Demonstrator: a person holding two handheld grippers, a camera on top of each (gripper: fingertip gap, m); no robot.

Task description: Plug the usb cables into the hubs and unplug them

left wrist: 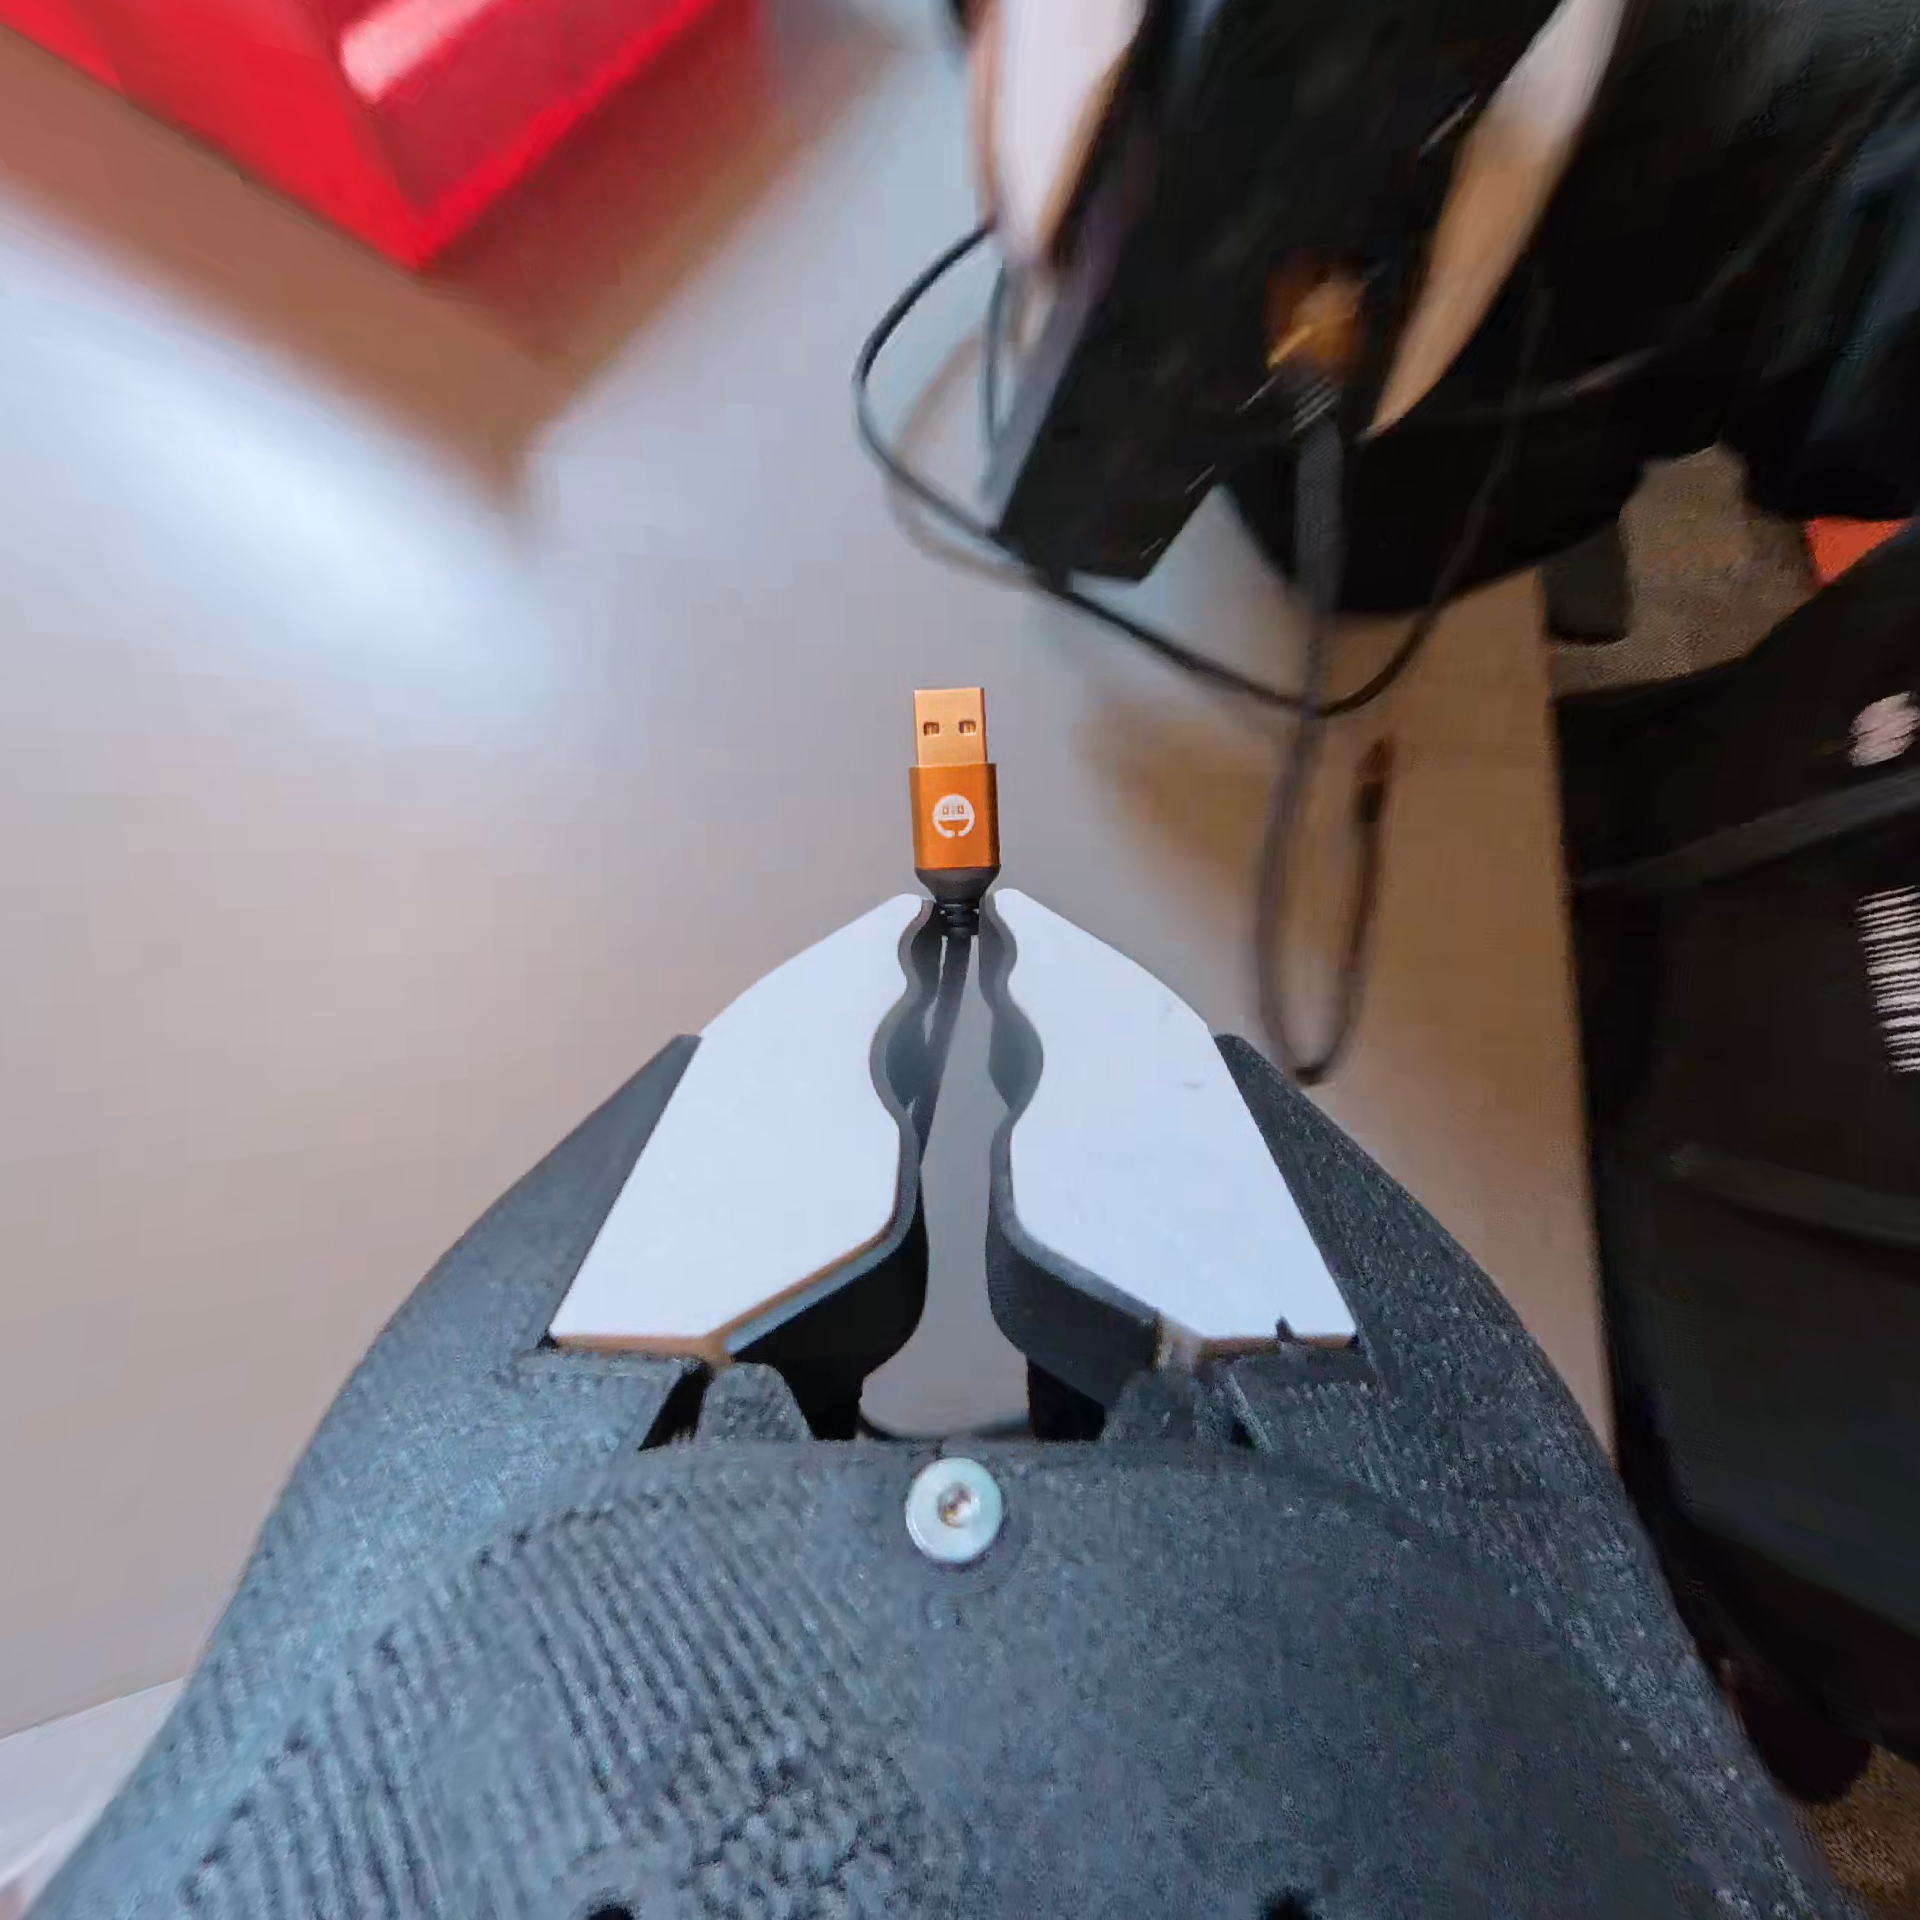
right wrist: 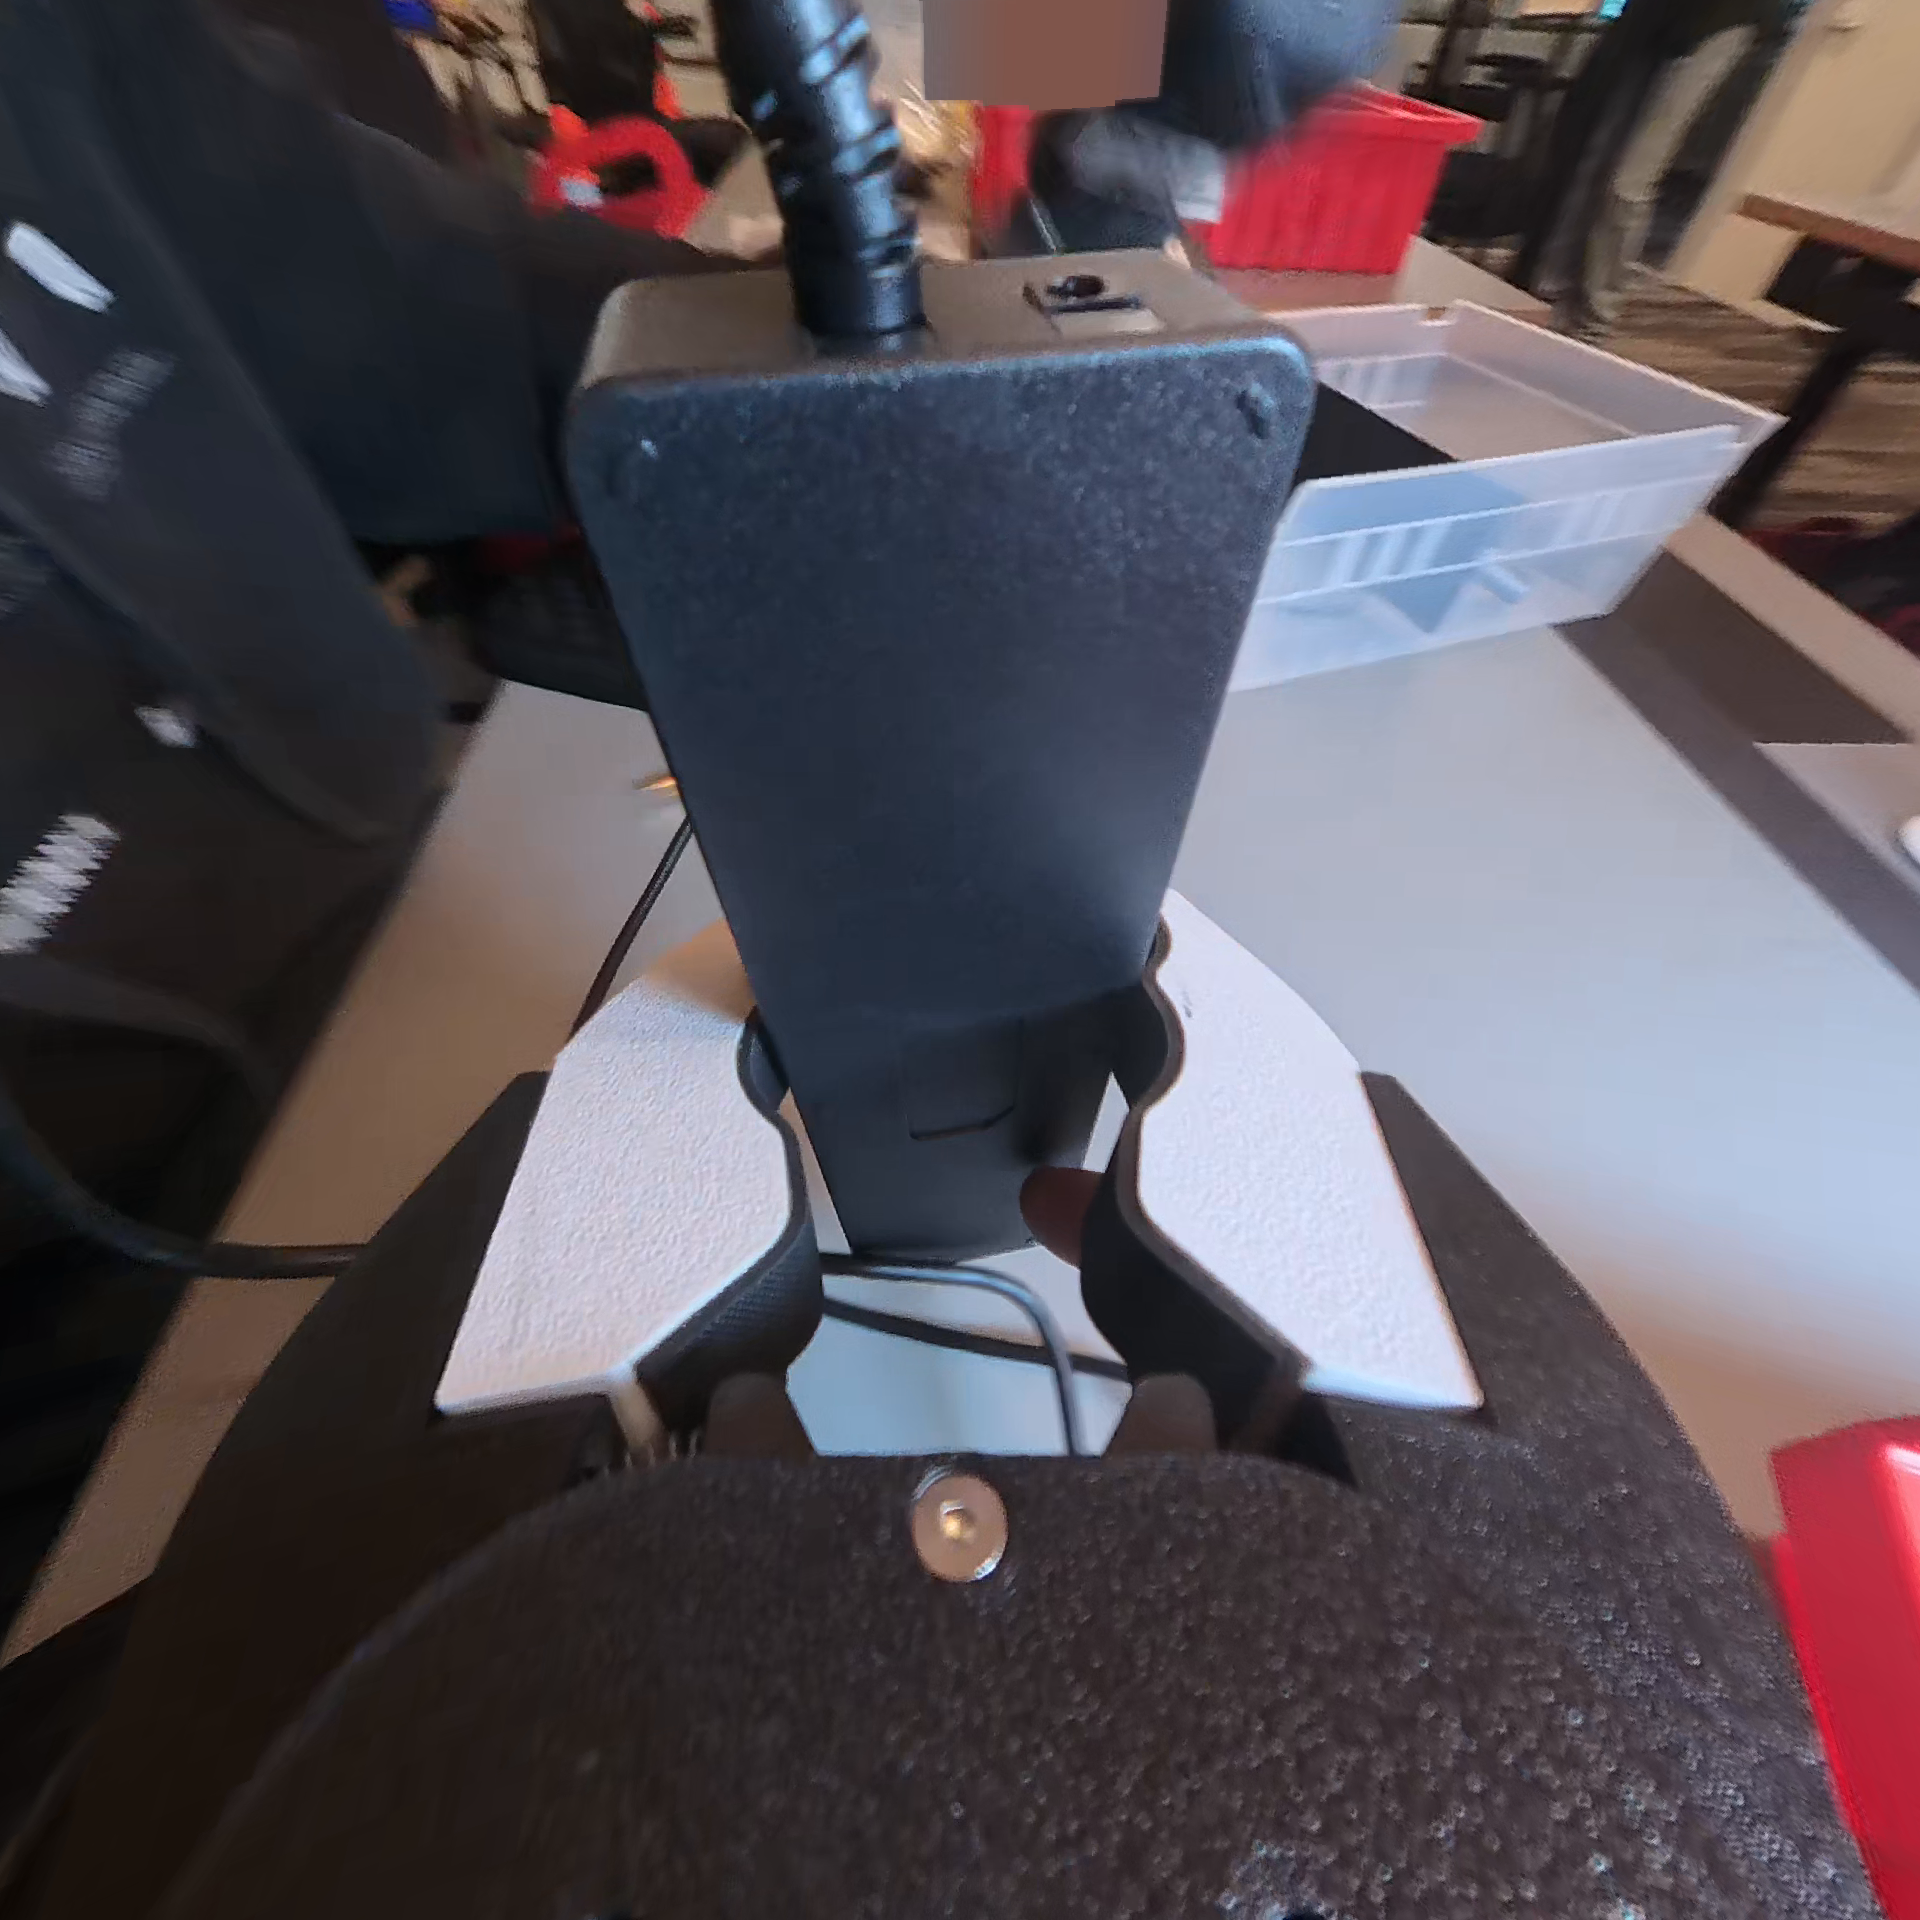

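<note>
Orange plug points to 12 o'clock, its cord pinched by the left hand-held gripper; right hand-held gripper clamps a black hub above the counter.

From the left wrist view, bare worktop fills the left and centre of the frame, open for passage. A red bin blocks the upper left corner. Loose black cables and a blurred black hub crowd the upper right. In the right wrist view, a clear plastic bin closes the upper right, with open worktop below it.
</note>
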